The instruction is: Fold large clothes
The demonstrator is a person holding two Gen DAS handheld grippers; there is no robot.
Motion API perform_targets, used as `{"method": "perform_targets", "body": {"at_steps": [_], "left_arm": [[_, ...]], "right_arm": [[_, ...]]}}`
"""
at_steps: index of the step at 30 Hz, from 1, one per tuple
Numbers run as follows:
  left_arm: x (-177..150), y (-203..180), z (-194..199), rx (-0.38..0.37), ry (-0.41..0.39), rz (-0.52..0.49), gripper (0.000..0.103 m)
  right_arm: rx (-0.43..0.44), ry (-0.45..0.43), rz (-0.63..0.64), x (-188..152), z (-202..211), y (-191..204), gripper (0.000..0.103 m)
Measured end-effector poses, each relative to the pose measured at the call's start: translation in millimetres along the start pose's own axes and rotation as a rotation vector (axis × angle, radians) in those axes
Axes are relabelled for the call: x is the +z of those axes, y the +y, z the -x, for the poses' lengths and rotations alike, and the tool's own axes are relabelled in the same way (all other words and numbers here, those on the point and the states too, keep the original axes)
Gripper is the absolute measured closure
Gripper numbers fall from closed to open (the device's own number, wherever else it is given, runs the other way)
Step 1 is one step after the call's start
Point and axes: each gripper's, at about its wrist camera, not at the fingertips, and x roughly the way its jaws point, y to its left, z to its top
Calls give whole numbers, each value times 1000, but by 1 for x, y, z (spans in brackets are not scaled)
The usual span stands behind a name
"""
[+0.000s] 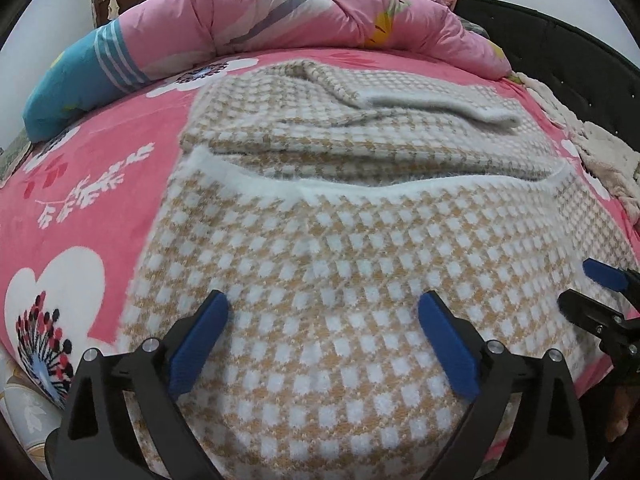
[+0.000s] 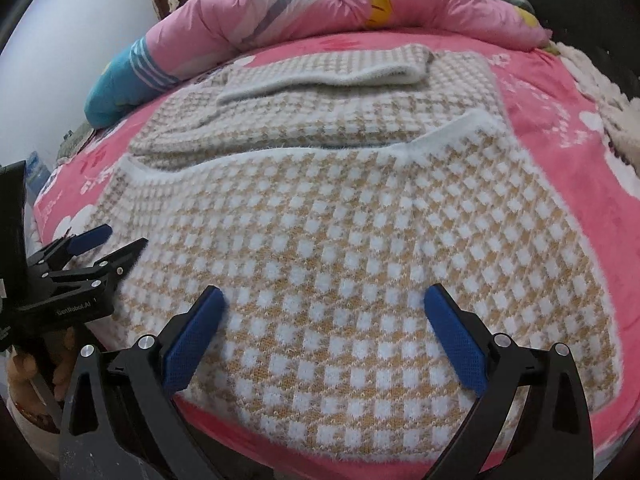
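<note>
A checked tan-and-white knit sweater point(image 1: 320, 272) is lying folded over itself on a pink floral bedsheet point(image 1: 92, 184). The left gripper point(image 1: 322, 340) and right gripper point(image 2: 324, 336) are hovering over its near half, jaws spread wide, gripping nothing. A pink quilt point(image 1: 304, 12) is lying bunched behind it.

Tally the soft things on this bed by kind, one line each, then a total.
Checked knit garment, part folded: 1
Pink quilt bunched at the far side: 1
Blue striped pillow: 1
Cream fluffy throw at the right edge: 1
Pink flowered bedsheet underneath: 1
Total: 5
</note>
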Motion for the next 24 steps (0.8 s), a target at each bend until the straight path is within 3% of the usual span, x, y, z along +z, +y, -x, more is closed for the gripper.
{"method": "perform_targets", "body": {"at_steps": [10,24], "left_arm": [[-1,2,0,-2,3,10,6],[-1,2,1,4,-10,0,6]], "right_arm": [[45,-11,-21,-5,5,-12,8],[16,44,-18,8,0,-4,8]]}}
